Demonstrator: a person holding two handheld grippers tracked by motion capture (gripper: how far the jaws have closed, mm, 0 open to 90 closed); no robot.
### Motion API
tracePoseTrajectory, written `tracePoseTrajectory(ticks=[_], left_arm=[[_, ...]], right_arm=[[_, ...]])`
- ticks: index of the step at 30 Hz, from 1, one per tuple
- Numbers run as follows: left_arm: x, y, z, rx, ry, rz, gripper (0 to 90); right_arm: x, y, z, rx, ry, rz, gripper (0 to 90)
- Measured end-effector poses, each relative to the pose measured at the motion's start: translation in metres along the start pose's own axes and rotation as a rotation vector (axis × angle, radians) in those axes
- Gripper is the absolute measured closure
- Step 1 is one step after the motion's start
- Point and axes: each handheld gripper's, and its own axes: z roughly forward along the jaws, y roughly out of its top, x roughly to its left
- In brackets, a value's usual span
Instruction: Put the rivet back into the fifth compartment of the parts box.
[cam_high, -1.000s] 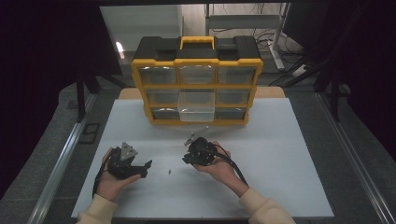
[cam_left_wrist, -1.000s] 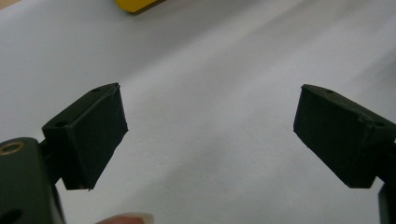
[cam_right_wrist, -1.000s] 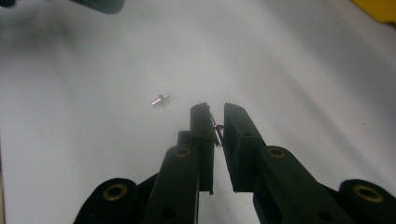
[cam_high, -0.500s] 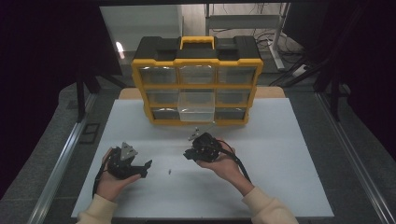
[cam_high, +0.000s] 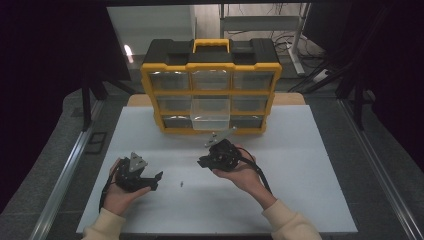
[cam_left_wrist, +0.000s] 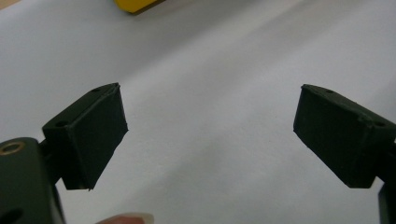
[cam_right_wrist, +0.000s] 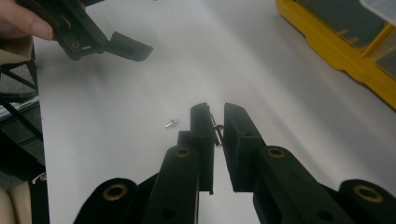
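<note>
My right gripper (cam_right_wrist: 215, 114) is shut on a small metal screw (cam_right_wrist: 217, 136), which stands upright between the two pads. The high view has this gripper (cam_high: 206, 161) raised above the white table, in front of the organizer. A second small screw (cam_right_wrist: 172, 123) lies on the table just beyond the jaws, also a speck in the high view (cam_high: 182, 183). My left gripper (cam_left_wrist: 210, 126) stands open with nothing between its pads. It rests low at the table's front left (cam_high: 152, 180) and appears at the top left of the right gripper view (cam_right_wrist: 119, 46).
A yellow and black organizer (cam_high: 210, 65) with clear drawers stands upright at the back of the white table (cam_high: 310, 165). Its lower middle drawer (cam_high: 210, 114) is pulled out. Dark floor and a metal rail (cam_high: 65, 175) border the table on the left.
My right gripper has risen and moved a little toward the organizer with the screw in it. The left gripper and the loose screw have stayed put.
</note>
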Motion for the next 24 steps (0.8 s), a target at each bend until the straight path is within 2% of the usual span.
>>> tracePoseTrajectory(ticks=[24], left_arm=[[0.000, 0.000, 0.000, 0.003, 0.001, 0.003, 10.1]], right_arm=[[0.002, 0.010, -0.028, -0.072, -0.023, -0.020, 82.9]])
